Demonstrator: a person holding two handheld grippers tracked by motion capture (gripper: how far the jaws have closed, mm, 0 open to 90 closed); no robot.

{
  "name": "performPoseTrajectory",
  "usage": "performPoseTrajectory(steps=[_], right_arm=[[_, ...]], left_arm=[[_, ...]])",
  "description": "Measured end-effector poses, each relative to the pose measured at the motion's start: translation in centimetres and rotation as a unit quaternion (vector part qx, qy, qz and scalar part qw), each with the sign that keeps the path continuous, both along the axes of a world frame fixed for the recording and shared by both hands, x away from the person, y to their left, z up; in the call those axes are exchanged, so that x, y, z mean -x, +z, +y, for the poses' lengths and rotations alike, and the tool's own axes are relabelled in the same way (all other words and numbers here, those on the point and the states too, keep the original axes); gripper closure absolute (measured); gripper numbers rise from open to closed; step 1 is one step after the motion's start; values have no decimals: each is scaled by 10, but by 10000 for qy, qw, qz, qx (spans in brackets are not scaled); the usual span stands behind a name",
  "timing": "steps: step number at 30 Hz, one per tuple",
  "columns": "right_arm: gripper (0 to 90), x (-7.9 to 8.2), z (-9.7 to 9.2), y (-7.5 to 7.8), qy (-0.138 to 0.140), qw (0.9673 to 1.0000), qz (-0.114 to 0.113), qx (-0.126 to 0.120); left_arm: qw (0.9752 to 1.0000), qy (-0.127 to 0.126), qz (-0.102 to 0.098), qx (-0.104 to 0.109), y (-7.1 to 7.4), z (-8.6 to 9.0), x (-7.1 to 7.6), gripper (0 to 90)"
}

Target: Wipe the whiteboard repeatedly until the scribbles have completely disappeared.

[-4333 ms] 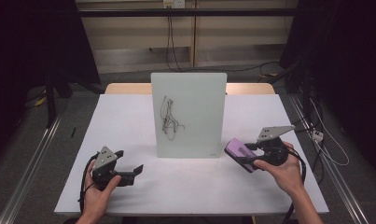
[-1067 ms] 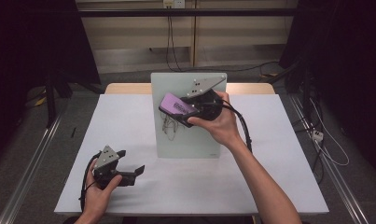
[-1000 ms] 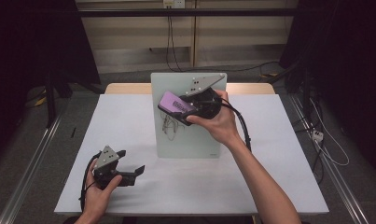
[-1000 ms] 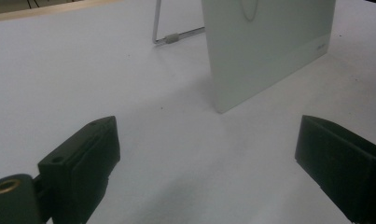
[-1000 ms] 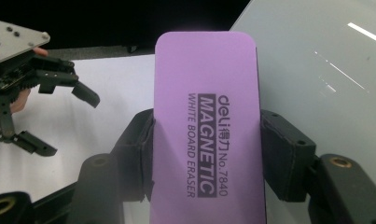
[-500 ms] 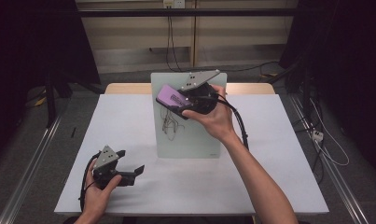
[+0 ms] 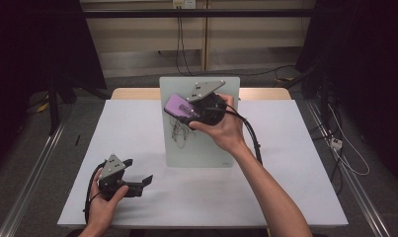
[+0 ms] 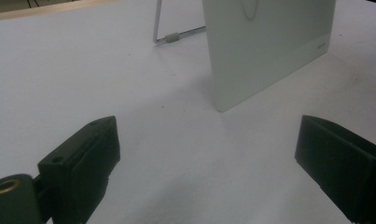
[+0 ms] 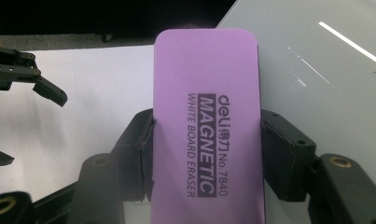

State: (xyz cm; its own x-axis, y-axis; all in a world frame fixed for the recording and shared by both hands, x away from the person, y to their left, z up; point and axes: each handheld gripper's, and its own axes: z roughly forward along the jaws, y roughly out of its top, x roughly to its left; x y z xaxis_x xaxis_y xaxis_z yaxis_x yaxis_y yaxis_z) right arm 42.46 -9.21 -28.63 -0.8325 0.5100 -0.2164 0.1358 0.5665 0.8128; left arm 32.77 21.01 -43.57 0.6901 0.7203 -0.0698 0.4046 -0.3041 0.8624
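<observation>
Clamping the eraser point(image 7: 179, 106) flat-side out, the right tool point(image 7: 186, 109) meets the board's point(image 7: 201, 143) scribble point(image 7: 179, 131) while the left tool point(image 7: 137, 180) rests wide, idle on the worktop point(image 7: 285, 148).

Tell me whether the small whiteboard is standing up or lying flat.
Standing. The whiteboard rests on its bottom edge on the table, leaning back slightly; the left gripper view shows a wire stand propping it from behind.
</observation>
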Motion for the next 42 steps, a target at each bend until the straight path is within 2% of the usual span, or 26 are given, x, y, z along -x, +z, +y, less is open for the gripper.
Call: performPoseTrajectory(steps=[25, 42], right_arm=[[420, 4, 10, -29, 286, 9986, 405, 158], [420, 10, 16, -50, 423, 9969, 586, 312]], left_arm=[[10000, 14, -4, -29, 0, 0, 0, 66], [10000, 17, 10, -14, -1, -1, 0, 66]])
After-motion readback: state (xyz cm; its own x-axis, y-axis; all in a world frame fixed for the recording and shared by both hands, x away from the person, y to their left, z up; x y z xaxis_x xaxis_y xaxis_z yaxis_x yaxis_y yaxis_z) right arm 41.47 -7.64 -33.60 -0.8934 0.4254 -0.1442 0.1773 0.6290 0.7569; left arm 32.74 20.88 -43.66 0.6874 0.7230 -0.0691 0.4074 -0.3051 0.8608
